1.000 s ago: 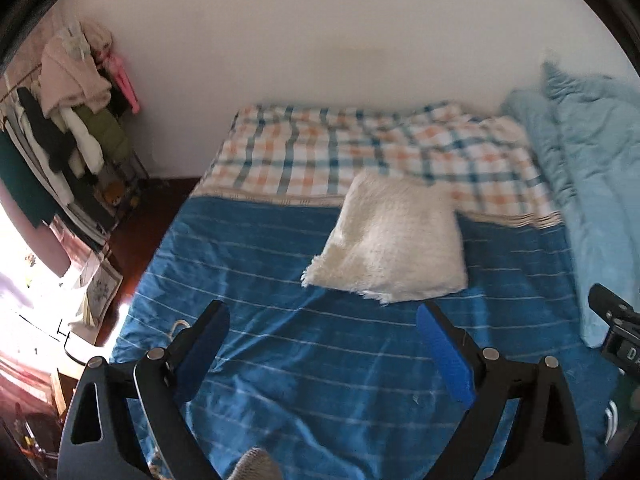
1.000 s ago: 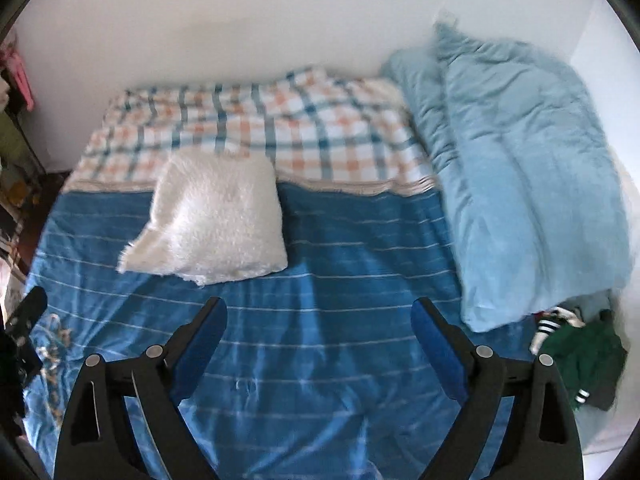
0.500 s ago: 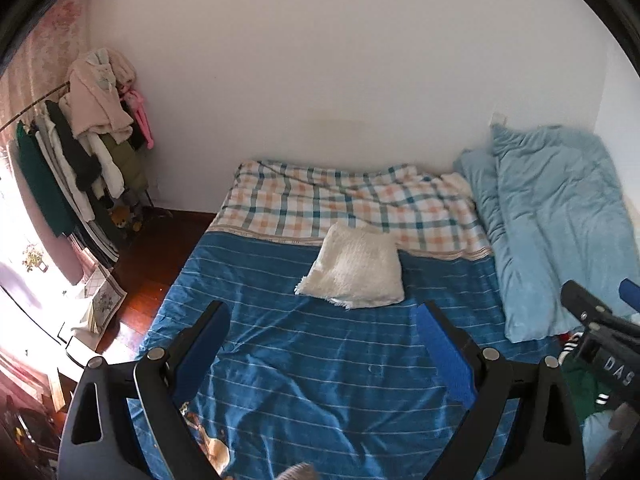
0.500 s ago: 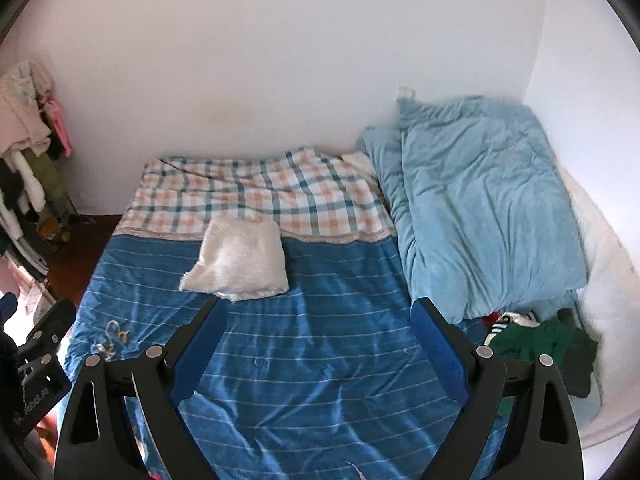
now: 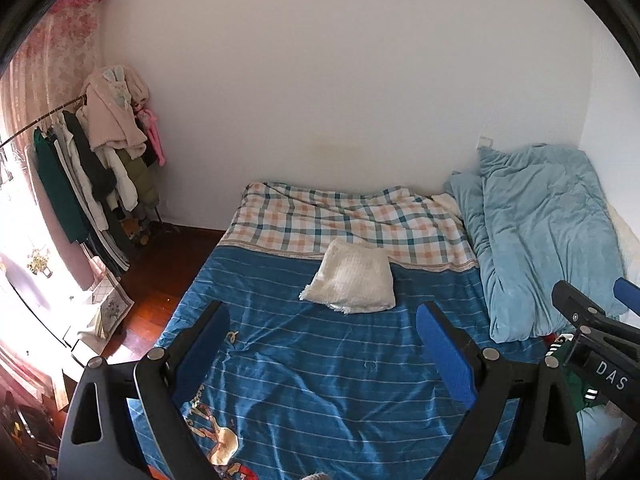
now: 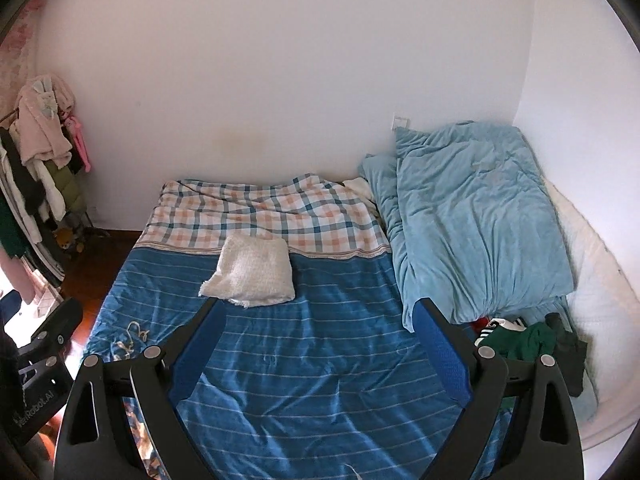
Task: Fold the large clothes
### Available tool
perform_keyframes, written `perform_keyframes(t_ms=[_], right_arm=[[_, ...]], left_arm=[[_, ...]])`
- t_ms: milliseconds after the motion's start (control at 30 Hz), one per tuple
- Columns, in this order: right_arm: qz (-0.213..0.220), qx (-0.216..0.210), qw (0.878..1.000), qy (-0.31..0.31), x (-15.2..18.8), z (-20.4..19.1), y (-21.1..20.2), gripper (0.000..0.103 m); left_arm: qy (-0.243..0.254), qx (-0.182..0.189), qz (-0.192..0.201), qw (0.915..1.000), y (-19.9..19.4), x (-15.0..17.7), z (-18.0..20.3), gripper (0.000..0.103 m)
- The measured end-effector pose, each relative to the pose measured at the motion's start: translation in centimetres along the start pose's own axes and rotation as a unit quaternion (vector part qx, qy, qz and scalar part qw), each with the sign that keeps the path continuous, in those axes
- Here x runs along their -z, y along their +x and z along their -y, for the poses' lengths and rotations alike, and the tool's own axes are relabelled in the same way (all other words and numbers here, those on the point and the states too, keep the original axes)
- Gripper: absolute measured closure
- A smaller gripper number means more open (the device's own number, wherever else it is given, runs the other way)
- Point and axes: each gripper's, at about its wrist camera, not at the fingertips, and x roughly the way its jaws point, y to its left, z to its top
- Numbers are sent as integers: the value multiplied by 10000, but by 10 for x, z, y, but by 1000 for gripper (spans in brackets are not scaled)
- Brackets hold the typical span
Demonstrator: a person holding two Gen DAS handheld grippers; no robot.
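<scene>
Green garment (image 6: 532,344) partly hidden behind right gripper (image 6: 320,344).

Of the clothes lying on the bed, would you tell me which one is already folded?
The white fluffy garment, a neat square where the plaid sheet ends. The green garment beside the light blue duvet lies crumpled.

1 folded white garment (image 5: 352,286), 1 blue duvet (image 6: 472,216), 1 clothes rack (image 5: 80,176), 2 tongs.

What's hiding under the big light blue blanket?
Poking out from under the light blue blanket is a green garment with black-and-white stripes, plus something red. Whatever lies deeper underneath is covered.
</scene>
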Motion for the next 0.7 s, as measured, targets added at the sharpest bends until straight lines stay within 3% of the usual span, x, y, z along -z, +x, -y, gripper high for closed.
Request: perform_keyframes(t_ms=[700], right_arm=[[157, -146, 9998, -24, 9, -1, -30, 4]], left_arm=[[-54, -108, 106, 9999, -23, 5, -2, 5]])
